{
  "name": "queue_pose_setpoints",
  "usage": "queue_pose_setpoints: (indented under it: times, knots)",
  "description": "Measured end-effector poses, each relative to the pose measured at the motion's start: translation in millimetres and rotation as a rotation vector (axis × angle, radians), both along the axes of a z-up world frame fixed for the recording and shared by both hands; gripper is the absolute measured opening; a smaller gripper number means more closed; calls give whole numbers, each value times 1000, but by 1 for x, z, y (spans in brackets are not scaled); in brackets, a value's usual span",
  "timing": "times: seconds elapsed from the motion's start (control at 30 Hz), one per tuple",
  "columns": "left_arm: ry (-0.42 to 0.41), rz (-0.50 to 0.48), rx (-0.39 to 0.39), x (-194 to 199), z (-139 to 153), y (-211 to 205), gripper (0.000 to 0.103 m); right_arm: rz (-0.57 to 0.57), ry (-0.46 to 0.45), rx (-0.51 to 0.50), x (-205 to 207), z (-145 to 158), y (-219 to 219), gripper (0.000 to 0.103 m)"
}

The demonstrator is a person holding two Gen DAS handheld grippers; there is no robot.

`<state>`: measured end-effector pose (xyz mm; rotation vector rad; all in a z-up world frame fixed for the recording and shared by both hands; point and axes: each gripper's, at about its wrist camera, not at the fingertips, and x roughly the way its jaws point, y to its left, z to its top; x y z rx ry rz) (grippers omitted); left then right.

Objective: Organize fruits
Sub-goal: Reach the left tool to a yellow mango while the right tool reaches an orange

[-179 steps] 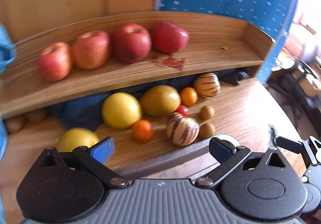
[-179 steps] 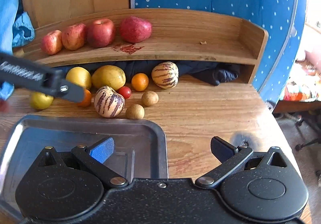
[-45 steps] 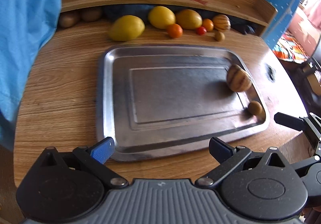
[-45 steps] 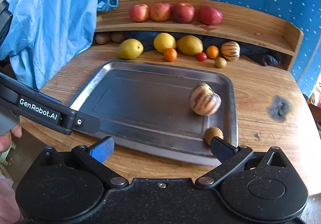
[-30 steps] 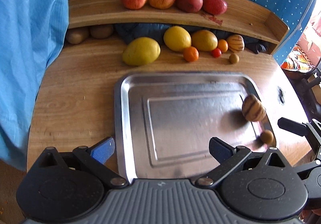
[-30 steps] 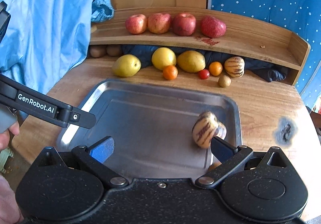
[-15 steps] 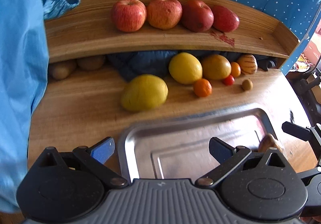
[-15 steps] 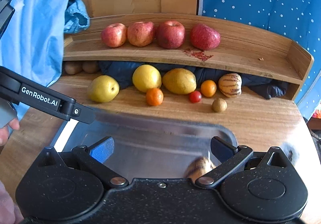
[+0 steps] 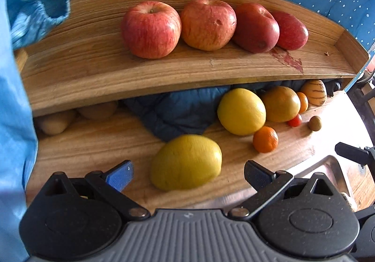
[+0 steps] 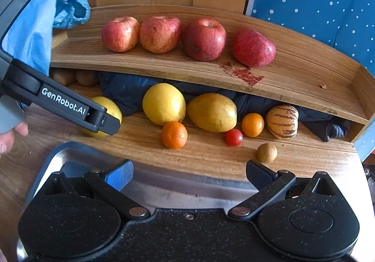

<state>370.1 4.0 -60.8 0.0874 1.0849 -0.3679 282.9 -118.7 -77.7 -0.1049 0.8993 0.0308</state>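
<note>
My left gripper (image 9: 188, 175) is open. A large yellow-green fruit (image 9: 186, 162) lies on the table in line with the gap between its fingers, untouched. My right gripper (image 10: 189, 172) is open and empty above the far rim of the metal tray (image 10: 70, 156). Beyond it lie a mandarin (image 10: 174, 134), a round yellow fruit (image 10: 164, 103), a yellow-brown fruit (image 10: 212, 113), a cherry tomato (image 10: 233, 137), a second mandarin (image 10: 252, 124), a striped melon (image 10: 283, 121) and a small brown fruit (image 10: 267, 152). Several red apples (image 9: 151, 29) line the shelf.
The curved wooden shelf (image 9: 98, 79) overhangs the back of the table. Dark blue cloth (image 9: 173, 114) and brown fruits (image 9: 55, 122) sit under it. A light blue sleeve (image 9: 35, 4) hangs at the left. The left gripper's finger (image 10: 70, 104) crosses the right wrist view.
Both grippers have moved forward toward the shelf. The tray's inside, with its striped melon and brown fruit, has dropped out of view. The yellow-green fruit now lies near my left fingers.
</note>
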Motion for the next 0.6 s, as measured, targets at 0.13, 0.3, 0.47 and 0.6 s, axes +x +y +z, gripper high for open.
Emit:
queue_pose_setpoints:
  times: [0.13, 0.3, 0.47, 0.6]
  knots:
    - [18, -33, -7, 9, -6, -3, 102, -25, 24, 21, 17, -6, -3, 96]
    - [30, -58, -13, 15, -13, -3, 102, -50, 47, 32, 32, -14, -2, 89]
    - [42, -75, -32, 21, -19, -4, 99, -41, 73, 40, 41, -20, 1, 82]
    - [50, -89, -59, 23, -20, -1, 89, -37, 86, 51, 49, -23, 3, 74]
